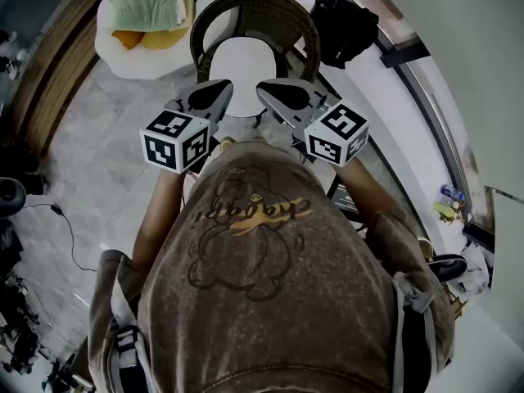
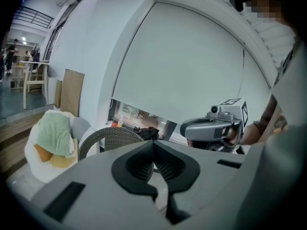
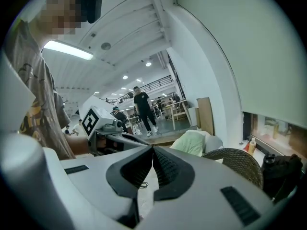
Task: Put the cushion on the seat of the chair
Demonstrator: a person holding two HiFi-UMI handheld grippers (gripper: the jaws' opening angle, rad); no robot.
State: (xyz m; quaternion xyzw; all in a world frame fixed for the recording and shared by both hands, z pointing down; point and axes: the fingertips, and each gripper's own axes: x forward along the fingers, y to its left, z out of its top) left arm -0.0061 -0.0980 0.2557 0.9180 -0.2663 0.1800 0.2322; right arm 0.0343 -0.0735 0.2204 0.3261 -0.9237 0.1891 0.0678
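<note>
Both grippers hang in front of the person's chest, level with each other and apart, pointing toward the wicker chair [image 1: 254, 11]. Left gripper [image 1: 211, 97]: jaws closed tip to tip, nothing between them. Right gripper [image 1: 288, 97]: the same, pads pressed together and empty. The likeliest cushion [image 1: 241, 60] is the white, round-edged pad lying flat on the chair's seat, inside the curve of the backrest. It looks centred and settled, though I cannot rule out that this is the bare seat itself. If it is the cushion, the task reads as done and the 2 grippers are simply clear of it. Other candidates sit on the white armchair [image 1: 110, 43] beyond the chair, to its left in the head view: an orange cushion [image 1: 127, 38] and a yellow cushion [image 1: 168, 38], both partly under a green cloth [image 1: 147, 2]. A black bag [image 1: 344, 23] lies on the sill beside the chair, well clear of the seat. Handling, by judgement: any of these should be light, soft and compressible, not fragile, with fabric that gives the pads good purchase. A soft pad will droop from a single pinch, so take it at 2 opposite edges, 1 gripper each, biting well in from the seam so the cover does not slip out. The pair under the green cloth would drag that cloth along unless it is lifted off first.
</note>
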